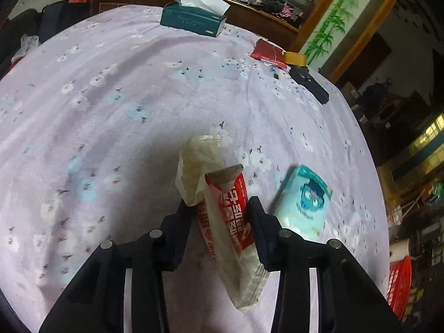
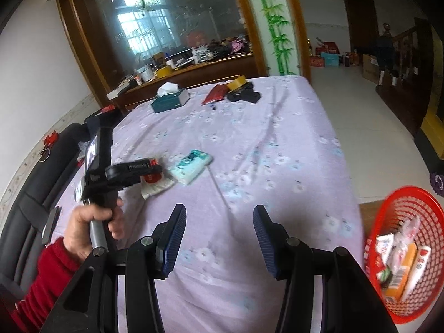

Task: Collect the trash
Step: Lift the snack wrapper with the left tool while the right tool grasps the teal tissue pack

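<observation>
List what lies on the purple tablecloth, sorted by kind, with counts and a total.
Tissue box: 1
Tissue pack: 1
Wet-wipe wrapper: 1
Red packet: 1
Tape roll: 1
Black device: 1
Total: 6

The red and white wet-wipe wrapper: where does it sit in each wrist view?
Left wrist view: the wet-wipe wrapper is low centre, between the left gripper fingers.
Right wrist view: the same wrapper is left of centre, mostly hidden under the left gripper.
Shared landmark: the light blue tissue pack, lying just right of the wrapper in both.
</observation>
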`<state>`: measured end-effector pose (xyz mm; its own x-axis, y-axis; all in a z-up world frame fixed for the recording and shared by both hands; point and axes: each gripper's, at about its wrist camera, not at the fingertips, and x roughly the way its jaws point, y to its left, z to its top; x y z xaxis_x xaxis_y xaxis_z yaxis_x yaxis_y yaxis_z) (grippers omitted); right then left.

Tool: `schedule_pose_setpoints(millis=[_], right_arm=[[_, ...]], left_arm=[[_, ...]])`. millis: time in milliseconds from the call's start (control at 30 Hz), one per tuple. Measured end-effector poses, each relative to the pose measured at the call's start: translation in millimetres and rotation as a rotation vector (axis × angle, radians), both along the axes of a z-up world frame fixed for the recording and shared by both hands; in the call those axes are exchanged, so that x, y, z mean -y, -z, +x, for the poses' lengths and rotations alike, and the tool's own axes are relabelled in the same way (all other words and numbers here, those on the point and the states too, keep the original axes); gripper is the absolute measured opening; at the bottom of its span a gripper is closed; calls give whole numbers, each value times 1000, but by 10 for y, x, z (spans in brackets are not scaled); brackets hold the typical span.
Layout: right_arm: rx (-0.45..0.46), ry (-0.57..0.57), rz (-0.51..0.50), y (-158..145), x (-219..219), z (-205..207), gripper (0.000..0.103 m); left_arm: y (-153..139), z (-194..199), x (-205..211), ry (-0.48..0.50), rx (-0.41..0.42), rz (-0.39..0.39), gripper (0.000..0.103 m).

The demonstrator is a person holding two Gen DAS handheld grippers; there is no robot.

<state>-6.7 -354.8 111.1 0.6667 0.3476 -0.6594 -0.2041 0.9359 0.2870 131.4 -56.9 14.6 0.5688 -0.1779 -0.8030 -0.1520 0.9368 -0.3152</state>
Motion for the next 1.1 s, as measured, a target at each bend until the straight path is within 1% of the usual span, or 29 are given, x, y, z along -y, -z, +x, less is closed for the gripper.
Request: schedule_pose_setpoints(millis=[33, 133, 200, 267, 300, 333, 400, 467, 533, 600, 700, 767, 833, 967, 1000, 1067, 1100], right_arm=[[-6, -3, 0, -1, -67, 75, 60], [-53, -14, 18, 50, -254, 363, 60], [-92, -11, 39, 108, -378, 592, 60], [-118, -19, 42, 175, -537, 827, 60], [-137, -15, 34, 220, -622, 951, 60], [-157, -3, 34, 270, -698, 1074, 60], [-197, 4, 41, 381, -828, 1290, 60], [-237, 30, 21, 515, -974, 1525, 60], [-274, 45, 19, 628, -1079, 1712, 60], [-313, 70, -12, 751, -1165, 1867, 60], [-335, 98, -31, 848, -1238, 1985, 60], [-324, 99, -64, 863, -1328, 2011, 60], [-313, 96, -117, 872, -1431, 2027, 60], [-278, 63, -277, 938, -1659, 1979, 60], [-262, 52, -291, 950, -1664, 1962, 60], [-243, 44, -297, 953, -1626, 1916, 52], [-241, 48, -278, 942, -1567, 1881, 44]], left_arm=[[-45, -72, -24, 12, 23, 4, 39], [-145, -226, -127, 4, 83, 21, 39], [-203, -343, -217, -29, 144, 59, 39], [-212, -399, -287, -65, 184, 94, 39], [-202, -411, -334, -79, 195, 89, 39], [-190, -412, -370, -84, 199, 77, 39], [-175, -408, -409, -99, 201, 81, 39], [-155, -418, -441, -101, 200, 77, 39], [-143, -426, -501, -124, 201, 70, 39], [-113, -413, -566, -143, 189, 55, 39], [-69, -449, -642, -165, 169, 46, 39], [-55, -428, -648, -166, 159, 40, 39], [-52, -435, -642, -171, 156, 44, 39], [-57, -441, -651, -179, 157, 52, 39], [-57, -442, -644, -175, 158, 54, 39], [-63, -438, -604, -163, 161, 68, 39], [-73, -445, -588, -156, 167, 71, 39]])
